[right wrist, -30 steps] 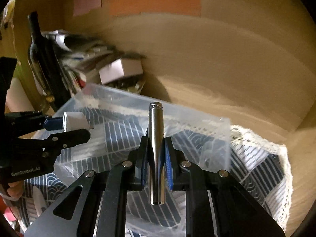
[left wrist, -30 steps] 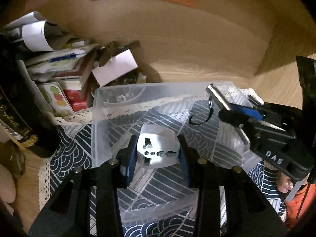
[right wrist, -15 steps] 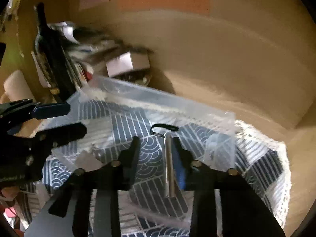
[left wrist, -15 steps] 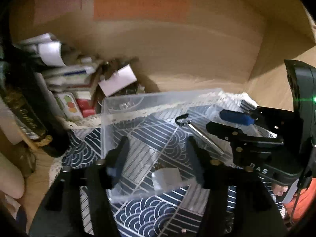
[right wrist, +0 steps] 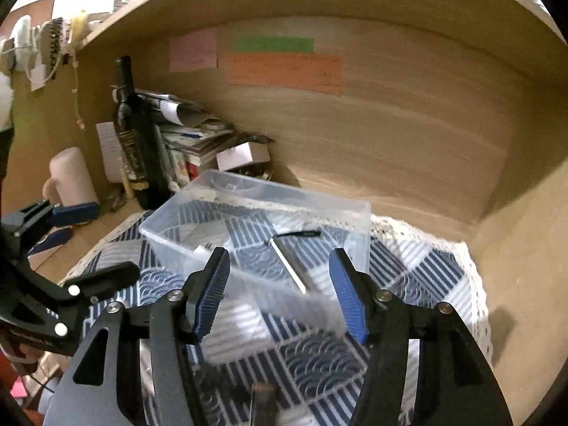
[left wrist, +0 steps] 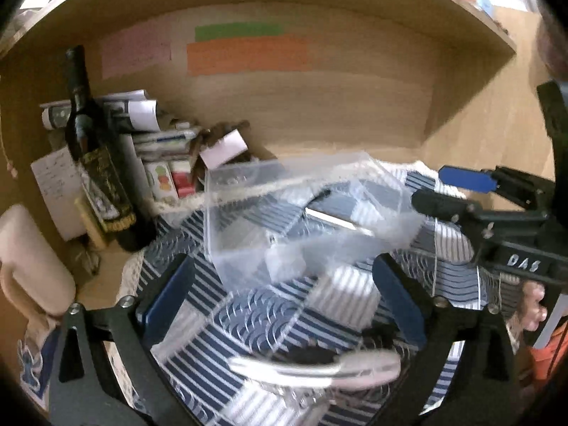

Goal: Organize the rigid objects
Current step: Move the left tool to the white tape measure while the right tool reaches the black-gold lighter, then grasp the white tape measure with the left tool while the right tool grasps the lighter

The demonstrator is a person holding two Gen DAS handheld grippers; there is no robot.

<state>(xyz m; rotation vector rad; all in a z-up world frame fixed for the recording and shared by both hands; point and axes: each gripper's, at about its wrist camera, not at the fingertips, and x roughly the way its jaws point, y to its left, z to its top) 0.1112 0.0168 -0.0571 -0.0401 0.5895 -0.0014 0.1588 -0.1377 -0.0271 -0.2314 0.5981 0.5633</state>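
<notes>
A clear plastic box (left wrist: pixel 248 191) (right wrist: pixel 248 191) stands on a blue-and-white patterned cloth (left wrist: pixel 269 323) (right wrist: pixel 419 269). Inside it lie a silver metal cylinder with a black loop (left wrist: pixel 337 220) (right wrist: pixel 289 266) and a white plug adapter (left wrist: pixel 284 261) (right wrist: pixel 202 248), blurred behind the near wall. My left gripper (left wrist: pixel 280 298) is open and empty, just in front of the box. My right gripper (right wrist: pixel 278 296) is open and empty, in front of the box; it also shows at the right of the left wrist view (left wrist: pixel 451 191). A blurred silver and black tool (left wrist: pixel 316 364) lies on the cloth near me.
A dark wine bottle (left wrist: pixel 96 156) (right wrist: pixel 136 142) stands left of the box, with a pile of papers and small boxes (left wrist: pixel 167 156) (right wrist: pixel 198 138) behind it. A cream mug (left wrist: pixel 28 259) (right wrist: pixel 71 177) is at far left. Wooden shelf walls (right wrist: pixel 390 142) enclose the back and right.
Both grippers opened and dropped their loads into the box: the left released the white adapter, the right released the metal cylinder. Both have since pulled back and up from the box.
</notes>
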